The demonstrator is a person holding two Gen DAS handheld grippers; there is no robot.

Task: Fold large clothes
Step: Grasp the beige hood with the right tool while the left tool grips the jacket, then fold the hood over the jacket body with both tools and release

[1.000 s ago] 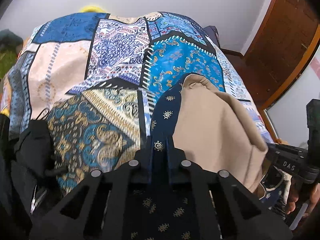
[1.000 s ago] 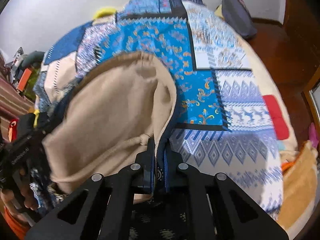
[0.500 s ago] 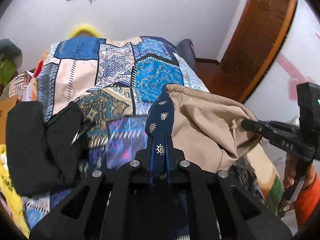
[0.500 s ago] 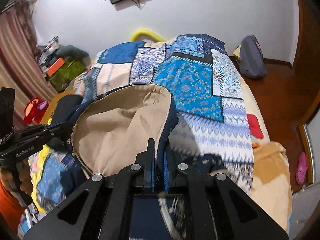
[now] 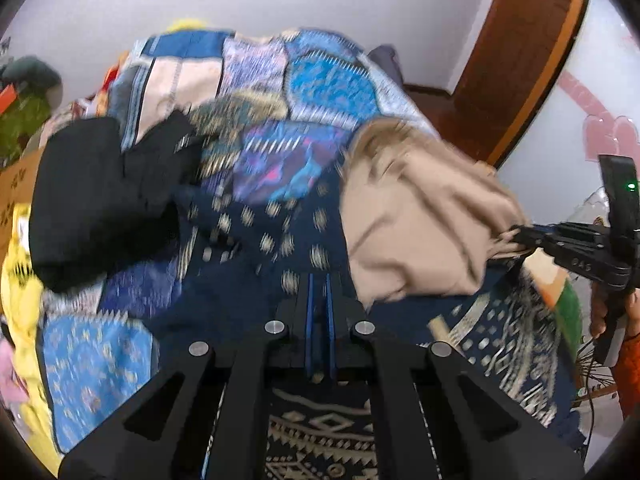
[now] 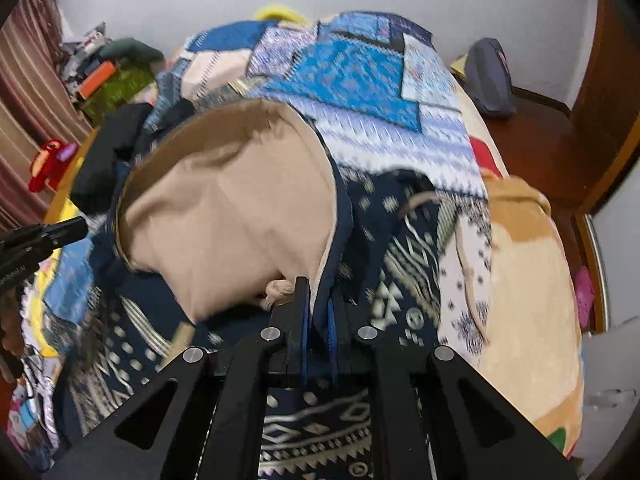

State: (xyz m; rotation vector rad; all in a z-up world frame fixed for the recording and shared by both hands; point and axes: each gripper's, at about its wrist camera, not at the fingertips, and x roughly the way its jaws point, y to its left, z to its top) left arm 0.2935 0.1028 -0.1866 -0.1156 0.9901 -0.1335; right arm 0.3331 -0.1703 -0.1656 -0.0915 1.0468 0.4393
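One hoodie [image 5: 420, 220]; two hand-held grippers [image 5: 318, 292]

Pale lettering stands on the side of the right gripper [image 5: 516, 237] as the left wrist view shows it, but it is too blurred to read. Pale print also runs along the left gripper [image 6: 82, 226] in the right wrist view, likewise illegible.
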